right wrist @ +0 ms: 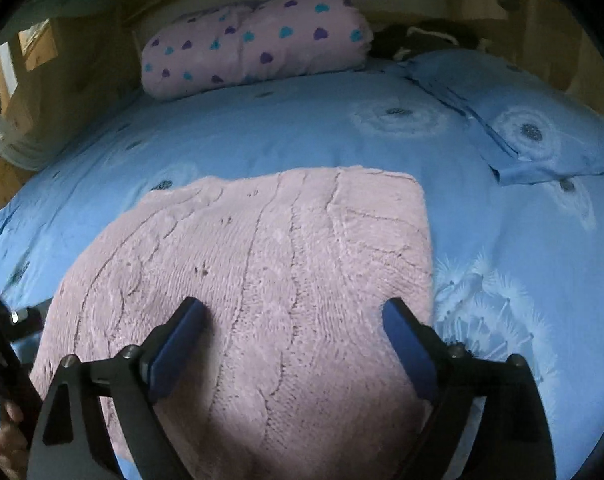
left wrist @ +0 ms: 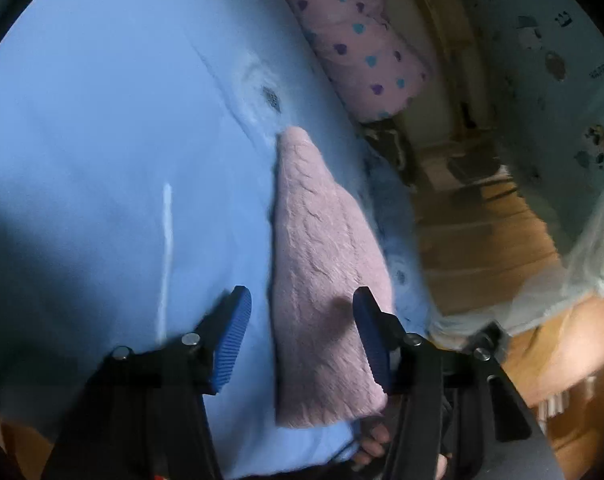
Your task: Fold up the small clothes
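- Right gripper (right wrist: 293, 320): being held low over the near part of a pink knitted sweater (right wrist: 261, 280); its jaws are being kept wide apart, nothing is being pinched between the blue pads (right wrist: 177, 352), and the knit is being seen in the gap.
- Left gripper (left wrist: 302, 320): being held with jaws parted; the sweater (left wrist: 322, 280) is being seen between the two blue pads (left wrist: 231, 340), but no pad is being pressed on it. Whether the right-hand pad is being brushed by the knit cannot be told.
- Bare toes (left wrist: 372, 446) are being seen below the left gripper, at the bed's edge.
- Part of a hand (right wrist: 5, 436) is being shown at the lower left edge of the right wrist view.
- Sweater: being laid flat in a folded, roughly square shape on a blue bedcover (right wrist: 502, 260), near the bed's near edge. Cable ridges are being shown along it.
- Bedcover: being marked with pale dandelion prints (right wrist: 486, 308).
- A blue pillow (right wrist: 542, 136) is being seen farther back at the right.
- A pink roll of bedding with purple and teal hearts (right wrist: 257, 48) is being seen lying at the far end of the bed.
- Wooden floor (left wrist: 502, 232) is being shown beside the bed in the left wrist view.
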Motion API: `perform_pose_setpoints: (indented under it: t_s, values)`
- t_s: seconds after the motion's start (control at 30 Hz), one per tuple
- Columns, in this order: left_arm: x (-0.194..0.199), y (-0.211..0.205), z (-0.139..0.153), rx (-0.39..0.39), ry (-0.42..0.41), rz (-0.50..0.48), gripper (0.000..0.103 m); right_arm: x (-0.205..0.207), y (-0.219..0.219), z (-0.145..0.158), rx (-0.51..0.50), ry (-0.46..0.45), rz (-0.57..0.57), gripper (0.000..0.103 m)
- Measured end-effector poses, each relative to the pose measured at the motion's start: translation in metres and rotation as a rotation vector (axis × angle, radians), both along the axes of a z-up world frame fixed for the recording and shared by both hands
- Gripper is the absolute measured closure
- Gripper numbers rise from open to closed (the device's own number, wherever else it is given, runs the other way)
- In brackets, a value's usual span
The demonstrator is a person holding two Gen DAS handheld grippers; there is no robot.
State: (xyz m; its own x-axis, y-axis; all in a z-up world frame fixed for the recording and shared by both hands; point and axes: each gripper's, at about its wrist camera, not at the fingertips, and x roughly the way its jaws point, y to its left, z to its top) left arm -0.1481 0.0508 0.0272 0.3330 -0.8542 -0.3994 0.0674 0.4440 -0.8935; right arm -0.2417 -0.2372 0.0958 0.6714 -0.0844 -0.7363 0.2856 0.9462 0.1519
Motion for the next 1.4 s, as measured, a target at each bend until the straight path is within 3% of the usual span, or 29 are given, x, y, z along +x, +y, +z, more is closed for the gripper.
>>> perform_pose_setpoints:
  t_s: [0.07,0.1,0.13,0.17,0.23,0.33,0.43,0.47,0.5,0.53,0.57,0.6,0.73,0.9,1.0,1.13,1.3,1.4]
  values:
    - [0.000,0.003,0.001,-0.049,0.046,-0.020,0.067,0.000,0.002,0.000,-0.007,0.000,-0.012,0.009]
    - [0.000,0.008,0.000,-0.112,0.079,-0.007,0.066,0.000,0.003,0.000,-0.013,0.002,-0.015,0.009]
    - [-0.002,0.012,0.002,-0.144,0.096,0.016,0.060,0.000,0.004,0.000,-0.019,0.005,-0.015,0.009]
    - [-0.005,0.017,0.006,-0.170,0.098,0.044,0.048,0.000,0.005,0.001,-0.023,0.007,-0.016,0.009]
    - [-0.011,0.023,0.023,-0.180,0.013,0.088,0.029,-0.004,0.006,0.005,-0.026,-0.004,-0.021,0.009]
    - [-0.011,0.006,0.049,-0.027,-0.162,0.057,0.026,-0.016,0.010,0.015,-0.002,-0.069,-0.034,0.009]
    - [-0.004,-0.030,0.039,0.149,-0.162,-0.070,0.026,-0.021,0.019,0.026,0.017,-0.128,-0.002,0.009]
    - [0.000,-0.043,0.027,0.208,-0.121,-0.128,0.028,-0.022,0.023,0.030,0.009,-0.146,0.014,0.009]
    - [0.001,-0.054,0.018,0.298,-0.105,-0.174,0.038,-0.021,0.027,0.032,-0.005,-0.156,0.033,0.009]
    - [-0.004,-0.058,0.024,0.345,-0.172,-0.173,0.048,-0.020,0.033,0.034,-0.031,-0.158,0.056,0.009]
    - [-0.007,-0.062,0.027,0.339,-0.196,-0.196,0.061,-0.019,0.037,0.034,-0.053,-0.157,0.069,0.009]
    - [-0.005,-0.066,0.027,0.309,-0.161,-0.246,0.081,-0.018,0.039,0.034,-0.065,-0.156,0.076,0.009]
    - [-0.001,-0.062,0.036,0.296,-0.180,-0.246,0.097,-0.011,0.048,0.029,-0.049,-0.120,0.136,0.009]
    - [-0.001,-0.039,0.052,0.293,-0.215,-0.203,0.102,-0.001,0.048,0.020,0.031,-0.083,0.145,0.009]
    - [-0.001,-0.029,0.046,0.292,-0.203,-0.191,0.103,0.009,0.050,0.015,0.103,-0.063,0.159,0.009]
    - [0.000,-0.024,0.049,0.287,-0.203,-0.186,0.103,0.018,0.055,0.010,0.111,-0.057,0.141,0.003]
    - [0.004,0.011,0.065,0.238,-0.201,-0.082,0.103,0.028,0.067,0.013,0.217,-0.066,0.168,0.003]
    - [0.002,0.032,0.064,0.256,-0.167,-0.020,0.103,0.034,0.081,0.011,0.255,-0.047,0.212,0.003]
